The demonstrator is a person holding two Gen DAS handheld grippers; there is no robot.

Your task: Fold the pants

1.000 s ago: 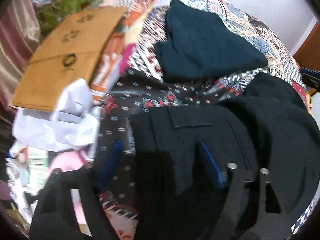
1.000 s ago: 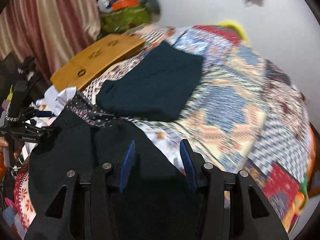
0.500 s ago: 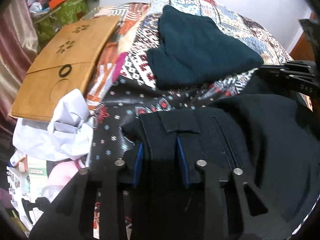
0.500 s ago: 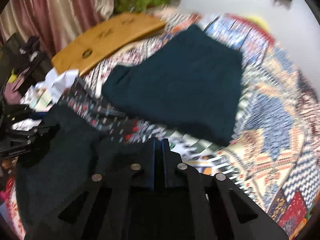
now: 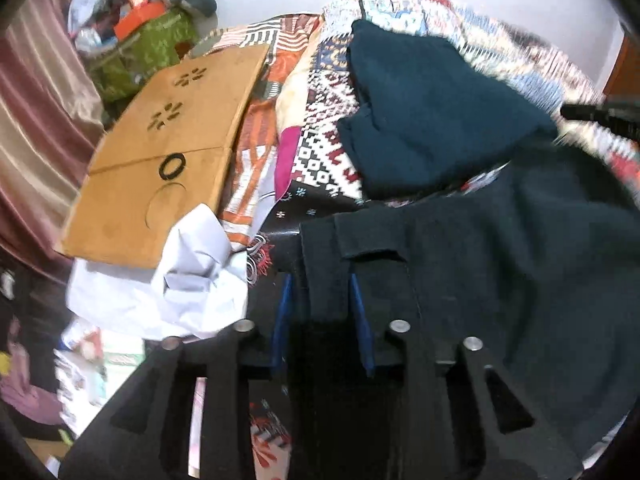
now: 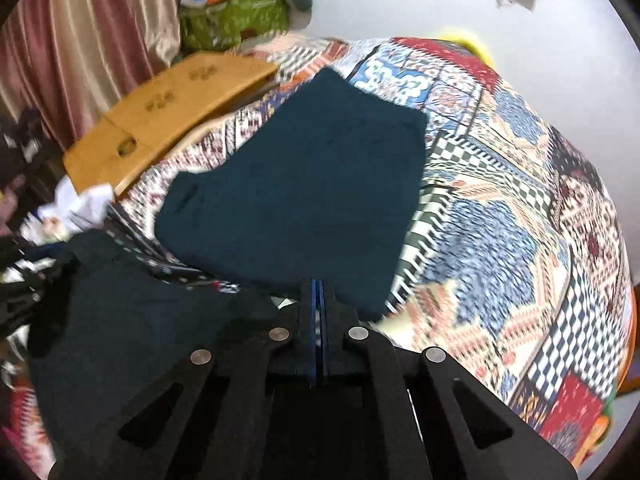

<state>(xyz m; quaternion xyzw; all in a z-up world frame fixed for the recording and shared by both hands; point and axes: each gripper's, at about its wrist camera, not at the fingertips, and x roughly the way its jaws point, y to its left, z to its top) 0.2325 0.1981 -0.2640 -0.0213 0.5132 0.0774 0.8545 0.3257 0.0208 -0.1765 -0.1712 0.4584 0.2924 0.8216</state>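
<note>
Pants (image 5: 500, 264) pinched at near waistband by left claw (image 5: 322, 300), far edge apparently clamped in right claw (image 6: 318, 320), pressed together, ready for folding.

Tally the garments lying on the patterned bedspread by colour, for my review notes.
Black pants, gripped at one edge by the left gripper: 1
Dark teal folded garment: 1
White crumpled cloth at the bed's edge: 1
Total: 3
</note>
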